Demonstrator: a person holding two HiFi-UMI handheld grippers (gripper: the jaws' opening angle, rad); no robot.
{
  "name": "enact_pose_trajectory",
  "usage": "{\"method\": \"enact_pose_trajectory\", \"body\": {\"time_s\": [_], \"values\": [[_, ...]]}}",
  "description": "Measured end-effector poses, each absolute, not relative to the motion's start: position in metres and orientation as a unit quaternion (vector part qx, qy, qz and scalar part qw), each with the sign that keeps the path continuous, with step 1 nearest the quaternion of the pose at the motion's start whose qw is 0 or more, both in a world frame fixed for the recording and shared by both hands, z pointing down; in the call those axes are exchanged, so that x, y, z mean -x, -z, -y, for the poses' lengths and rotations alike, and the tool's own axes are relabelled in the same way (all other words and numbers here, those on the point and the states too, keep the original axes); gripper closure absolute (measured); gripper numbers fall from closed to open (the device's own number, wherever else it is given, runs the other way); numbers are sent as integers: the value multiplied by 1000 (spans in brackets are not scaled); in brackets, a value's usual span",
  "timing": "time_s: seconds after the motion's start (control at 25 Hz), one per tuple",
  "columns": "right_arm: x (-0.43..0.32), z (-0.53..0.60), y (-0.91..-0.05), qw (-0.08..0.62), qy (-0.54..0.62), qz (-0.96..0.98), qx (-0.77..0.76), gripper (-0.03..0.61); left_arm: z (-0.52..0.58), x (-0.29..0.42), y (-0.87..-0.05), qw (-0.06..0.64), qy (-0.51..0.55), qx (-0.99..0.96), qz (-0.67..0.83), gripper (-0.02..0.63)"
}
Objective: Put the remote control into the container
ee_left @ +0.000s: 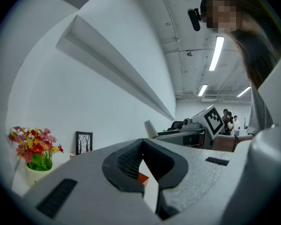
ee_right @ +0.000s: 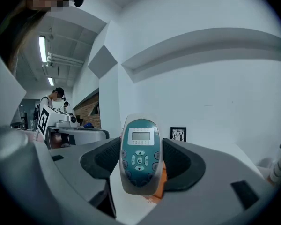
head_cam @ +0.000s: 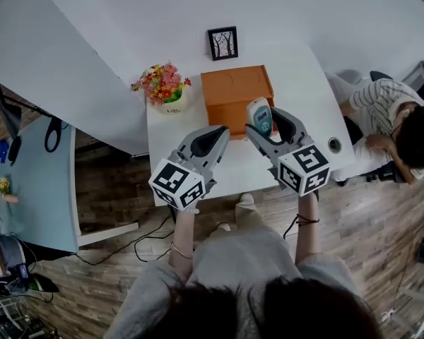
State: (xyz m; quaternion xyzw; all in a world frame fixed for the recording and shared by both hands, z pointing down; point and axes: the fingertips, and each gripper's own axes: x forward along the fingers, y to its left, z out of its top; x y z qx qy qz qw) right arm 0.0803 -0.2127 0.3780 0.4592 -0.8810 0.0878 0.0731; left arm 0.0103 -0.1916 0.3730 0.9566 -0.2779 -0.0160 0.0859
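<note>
The remote control (head_cam: 259, 116) is white with a teal face, a small screen and round buttons (ee_right: 139, 153). My right gripper (head_cam: 263, 123) is shut on it and holds it upright above the near edge of the orange container (head_cam: 236, 94), an open box on the white table (head_cam: 297, 69). My left gripper (head_cam: 213, 138) hangs to the left of it, over the table's near part, jaws shut with nothing between them (ee_left: 141, 167). A corner of the orange container (ee_left: 143, 177) shows just past the left jaws.
A pot of red and yellow flowers (head_cam: 162, 85) stands left of the container, and a small framed picture (head_cam: 222, 42) leans at the wall behind it. A person in a striped shirt (head_cam: 392, 119) sits at the table's right end. A pale blue table (head_cam: 35, 182) stands far left.
</note>
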Motion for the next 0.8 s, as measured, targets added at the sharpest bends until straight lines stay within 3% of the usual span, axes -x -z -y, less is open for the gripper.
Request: {"method": "enact_pose_trajectory", "body": {"time_s": [0.8], "values": [[-76,280,-434,148,-115,901,-391,301,245,-16,-420,141,-21,-937,319,611]]}}
